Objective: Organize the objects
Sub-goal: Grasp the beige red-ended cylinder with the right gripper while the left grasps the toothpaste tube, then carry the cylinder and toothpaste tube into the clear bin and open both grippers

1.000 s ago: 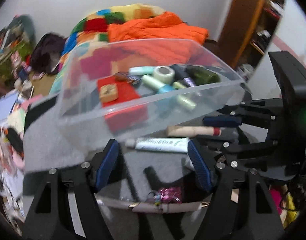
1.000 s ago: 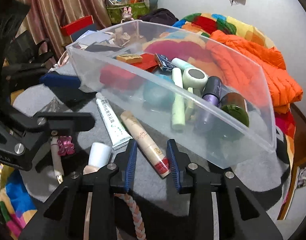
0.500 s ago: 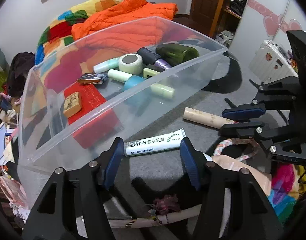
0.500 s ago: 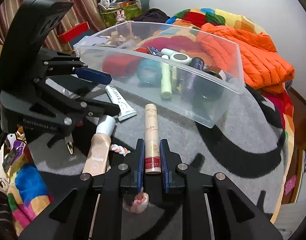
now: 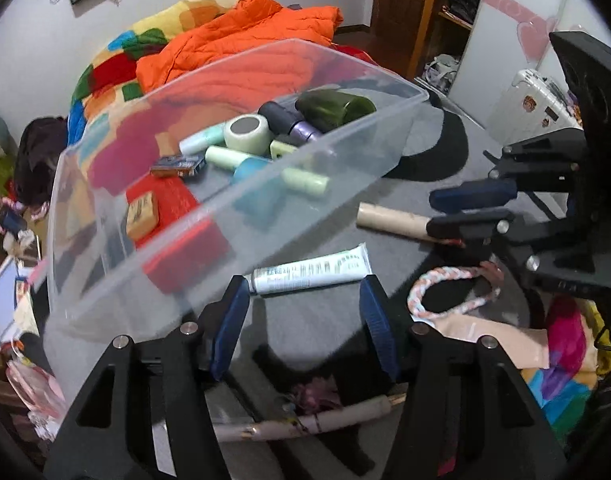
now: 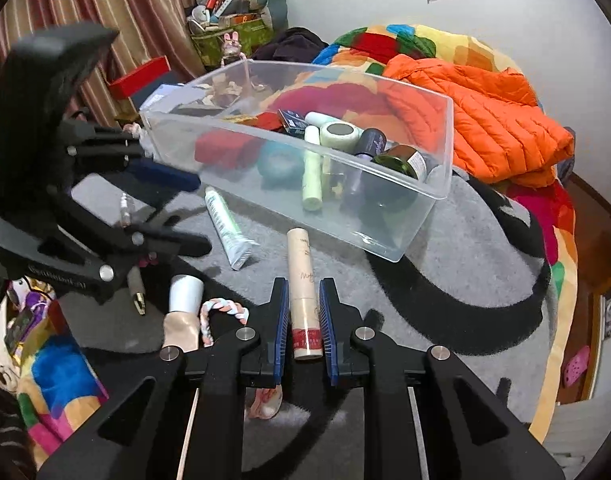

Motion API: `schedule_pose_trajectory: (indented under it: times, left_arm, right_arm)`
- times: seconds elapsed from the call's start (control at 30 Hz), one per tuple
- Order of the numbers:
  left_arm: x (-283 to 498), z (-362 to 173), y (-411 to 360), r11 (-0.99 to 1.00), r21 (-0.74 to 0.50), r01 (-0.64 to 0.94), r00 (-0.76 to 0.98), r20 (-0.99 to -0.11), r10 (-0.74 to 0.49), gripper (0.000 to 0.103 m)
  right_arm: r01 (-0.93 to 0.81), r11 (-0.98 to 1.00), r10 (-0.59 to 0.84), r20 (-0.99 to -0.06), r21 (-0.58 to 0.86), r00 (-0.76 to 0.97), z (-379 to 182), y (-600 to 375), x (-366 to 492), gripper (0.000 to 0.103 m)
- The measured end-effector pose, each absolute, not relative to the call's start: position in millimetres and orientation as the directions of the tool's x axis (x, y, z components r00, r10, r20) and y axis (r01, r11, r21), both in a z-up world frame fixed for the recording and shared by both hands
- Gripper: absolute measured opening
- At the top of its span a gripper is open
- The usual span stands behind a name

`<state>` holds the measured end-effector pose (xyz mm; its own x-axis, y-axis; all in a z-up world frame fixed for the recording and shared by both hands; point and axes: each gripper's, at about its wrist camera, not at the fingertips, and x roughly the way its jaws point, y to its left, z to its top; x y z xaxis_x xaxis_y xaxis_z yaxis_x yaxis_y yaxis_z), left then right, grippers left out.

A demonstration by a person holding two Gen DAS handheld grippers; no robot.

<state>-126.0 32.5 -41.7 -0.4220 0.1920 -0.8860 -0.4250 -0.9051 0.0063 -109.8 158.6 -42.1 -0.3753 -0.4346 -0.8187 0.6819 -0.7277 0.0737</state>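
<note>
A clear plastic bin on a grey blanket holds several bottles, tubes and small boxes. In front of it lies a white tube, stretched across just ahead of my left gripper's fingertips. That gripper is open and its pads do not press on the tube. Further right, my right gripper is shut on the red-banded end of a beige tube that points toward the bin.
A pastel braided rope ring and a beige tube with a white cap lie near the grippers. A thin stick with a pink flower lies under the left gripper. An orange jacket sits behind the bin.
The right jaws have closed onto the beige tube's red end. The left gripper has rolled and shifted, so the white tube now lies across its tips, and its jaws have narrowed slightly.
</note>
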Motion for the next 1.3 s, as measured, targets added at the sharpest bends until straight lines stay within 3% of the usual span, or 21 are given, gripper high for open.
schedule_pose_trajectory:
  times: [0.2, 0.47, 0.67, 0.73, 0.93, 1.3]
  left_arm:
    - [-141.6, -54.5, 49.2, -0.867, 0.052, -0.496, -0.391, -0.904, 0.17, 0.059]
    - [-151.9, -64.9, 46.3, -0.884, -0.053, -0.463, -0.323, -0.919, 0.225, 0.059]
    - [-142.4, -61.3, 40.6, -0.904, -0.072, -0.421, -0.345, -0.909, 0.233, 0.034]
    - [-137.0, -60.5, 40.6, -0.907, -0.073, -0.414, -0.355, -0.905, 0.234, 0.021]
    - [-115.8, -57.3, 39.5, -0.918, -0.08, -0.388, -0.378, -0.895, 0.238, 0.015]
    - [-80.6, -30.4, 9.7, -0.956, -0.146, -0.256, -0.487, -0.835, 0.258, 0.015]
  right_arm:
    - [0.67, -0.738, -0.413, -0.838, 0.08, -0.356, -52.9, 154.9, -117.9, 0.015]
    - [0.652, -0.75, -0.422, -0.837, 0.107, -0.348, -57.4, 161.1, -119.0, 0.015]
    - [0.638, -0.763, -0.425, -0.827, 0.108, -0.368, -57.5, 165.9, -113.4, 0.014]
    - [0.63, -0.769, -0.421, -0.825, 0.104, -0.378, -56.9, 166.8, -110.4, 0.014]
    - [0.612, -0.786, -0.412, -0.812, 0.089, -0.412, -51.0, 172.2, -98.3, 0.014]
    - [0.581, -0.803, -0.47, -0.743, 0.135, -0.477, -14.7, 183.6, -83.1, 0.014]
